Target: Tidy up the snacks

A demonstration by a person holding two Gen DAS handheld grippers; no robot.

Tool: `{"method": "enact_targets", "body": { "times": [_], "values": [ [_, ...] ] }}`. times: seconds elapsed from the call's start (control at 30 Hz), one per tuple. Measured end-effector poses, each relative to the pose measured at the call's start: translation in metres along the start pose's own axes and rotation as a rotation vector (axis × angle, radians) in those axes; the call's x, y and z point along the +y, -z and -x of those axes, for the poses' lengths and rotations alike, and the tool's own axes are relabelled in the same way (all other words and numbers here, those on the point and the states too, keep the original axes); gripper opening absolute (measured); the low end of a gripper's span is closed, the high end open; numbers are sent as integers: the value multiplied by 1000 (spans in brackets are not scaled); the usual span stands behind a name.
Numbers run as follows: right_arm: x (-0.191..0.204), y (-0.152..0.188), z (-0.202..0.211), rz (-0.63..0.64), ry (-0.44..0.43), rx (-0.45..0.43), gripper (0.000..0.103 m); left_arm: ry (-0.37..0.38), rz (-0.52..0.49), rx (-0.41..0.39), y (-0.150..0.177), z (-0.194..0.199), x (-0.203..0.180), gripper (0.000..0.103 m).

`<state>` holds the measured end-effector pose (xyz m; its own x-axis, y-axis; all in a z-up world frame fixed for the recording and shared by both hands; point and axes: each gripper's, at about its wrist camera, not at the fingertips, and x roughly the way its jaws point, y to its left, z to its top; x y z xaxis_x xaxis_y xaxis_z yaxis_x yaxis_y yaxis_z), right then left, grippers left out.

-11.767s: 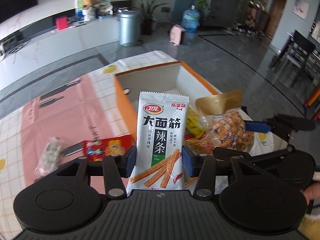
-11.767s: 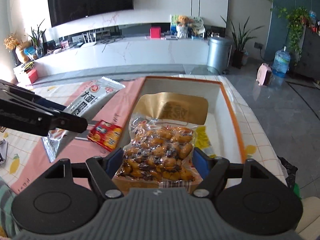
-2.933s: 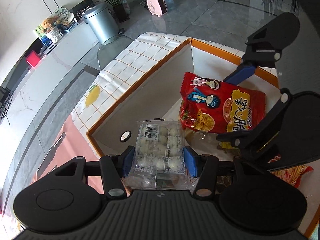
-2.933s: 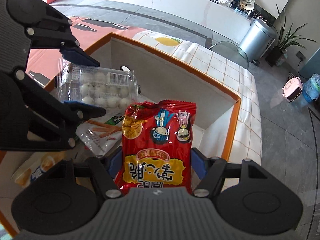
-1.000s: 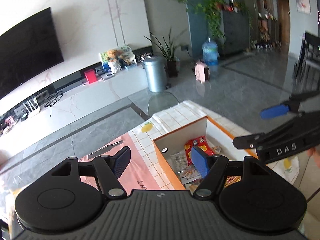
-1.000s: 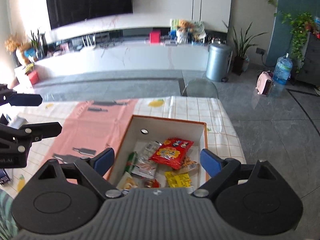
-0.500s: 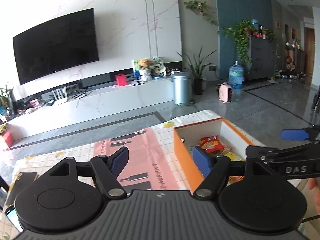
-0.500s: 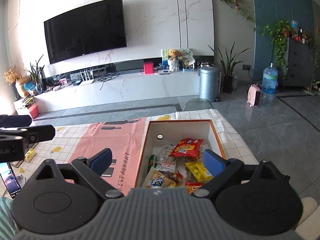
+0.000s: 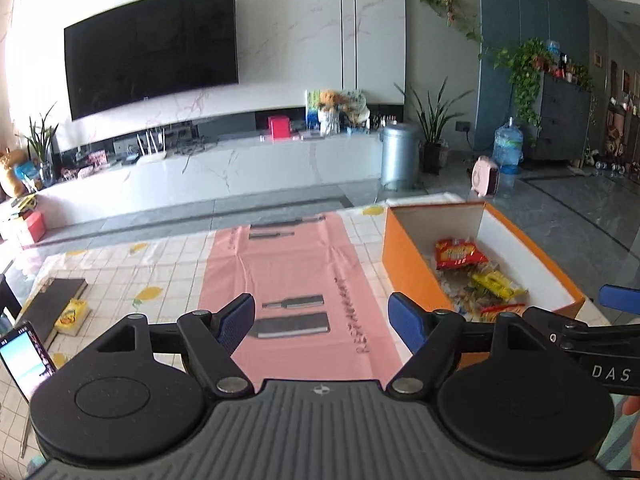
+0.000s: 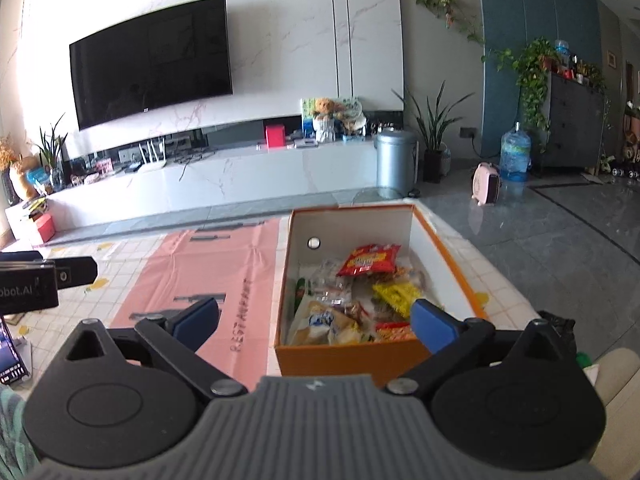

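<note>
While I hold both tools raised above the table, my left gripper (image 9: 322, 322) has its blue pads spread wide with nothing between them, hanging over the pink runner (image 9: 288, 264) on the checked tablecloth (image 9: 120, 276). My right gripper (image 10: 316, 320) is likewise spread wide and carries nothing, its pads framing the near end of the orange box (image 10: 348, 356). From the left wrist view the box sits at about two o'clock, just beside the runner's right edge; from the right wrist view it lies almost dead ahead at twelve o'clock. All the snacks I can see lie inside the box: a red snack bag (image 10: 370, 260) toward the far wall, a yellow packet (image 10: 394, 292) at the box's middle right, a pale packet (image 10: 320, 320) at the near left corner, and clear wrappers between them that are too jumbled to tell apart. At nine o'clock in the left view a phone (image 9: 26, 360) with a lit screen, a dark book (image 9: 52, 304) and a small yellow pack (image 9: 72, 312) sit near the table's edge. The right gripper's arm crosses the left view at three o'clock.
</note>
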<state>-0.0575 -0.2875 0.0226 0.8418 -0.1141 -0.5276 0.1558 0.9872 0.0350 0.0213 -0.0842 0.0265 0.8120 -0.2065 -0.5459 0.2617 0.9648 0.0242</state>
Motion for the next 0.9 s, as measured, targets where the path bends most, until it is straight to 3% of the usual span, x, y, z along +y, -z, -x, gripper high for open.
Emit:
{"method": "enact_targets", "body": {
  "times": [0.47, 0.9],
  "values": [
    [3, 20, -33, 35, 34, 74, 99, 14, -29, 144, 27, -36, -11, 90],
    [5, 21, -29, 36, 26, 65, 99, -4, -18, 139, 22, -25, -8, 90]
  ]
}}
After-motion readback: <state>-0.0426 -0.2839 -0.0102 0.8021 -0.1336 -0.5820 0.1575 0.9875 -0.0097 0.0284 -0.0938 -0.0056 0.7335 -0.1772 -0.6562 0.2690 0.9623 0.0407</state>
